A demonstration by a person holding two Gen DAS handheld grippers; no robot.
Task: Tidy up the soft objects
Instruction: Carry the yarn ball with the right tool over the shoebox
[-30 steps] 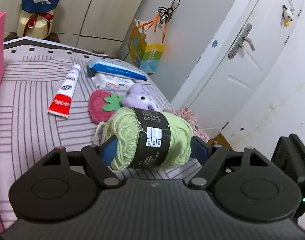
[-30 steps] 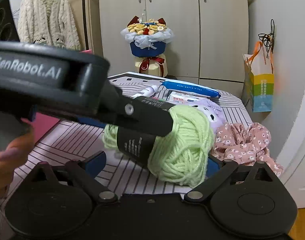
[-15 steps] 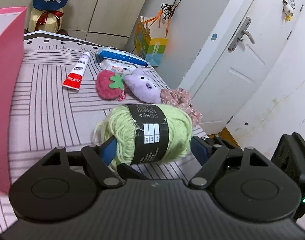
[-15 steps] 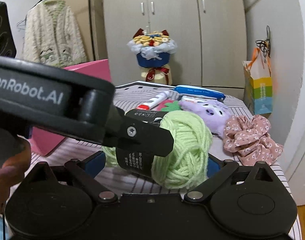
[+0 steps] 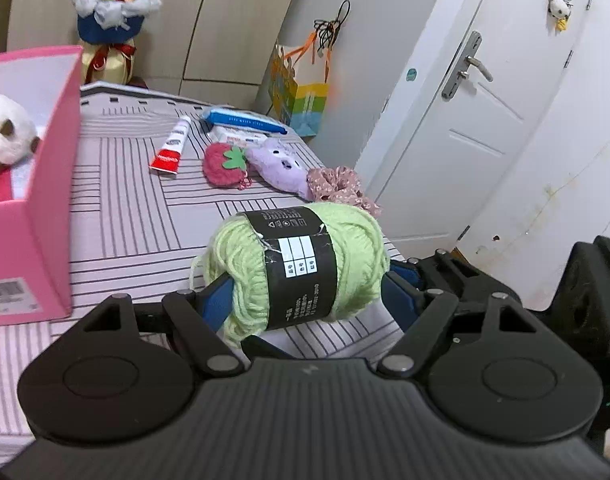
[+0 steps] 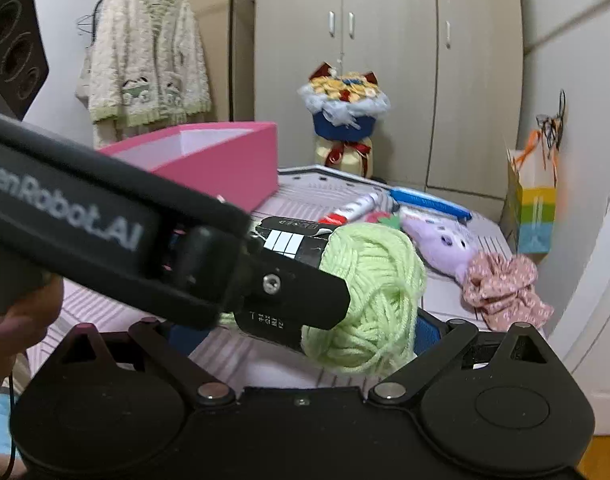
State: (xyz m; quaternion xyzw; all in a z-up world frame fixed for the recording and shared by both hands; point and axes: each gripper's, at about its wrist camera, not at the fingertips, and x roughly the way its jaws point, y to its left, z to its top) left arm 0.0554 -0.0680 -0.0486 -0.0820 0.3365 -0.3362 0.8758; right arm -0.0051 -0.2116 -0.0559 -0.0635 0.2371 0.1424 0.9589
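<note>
Here the left tongs (image 5: pixel 305 280) hold a skein of pale green yarn (image 5: pixel 293 268) clear of the striped bed (image 5: pixel 125 208), their blue pads pressed into its two ends, jaws fairly wide. The right tongs (image 6: pixel 297 328) sit just behind the same skein; whether their pads actually press on the yarn cannot be told, since the left tongs' arm crosses in front. The skein is judged light, soft and springy: it yields under the pads, so an end-to-end hold across the wound body suits it better than a pinch on the black paper band (image 5: pixel 301 264), which could slide or tear. A loose strand trails at the left end and may snag. The open pink box (image 5: pixel 45 208), already containing a white plush toy (image 5: pixel 5 136), stands to the left and is the likely destination. Still on the bed lie a strawberry plush (image 5: pixel 225 164), a purple plush (image 5: pixel 281 168) and a floral scrunchie (image 5: pixel 337 184), beside a toothpaste tube (image 5: pixel 173 148) and wipe packs (image 5: pixel 245 124).
</note>
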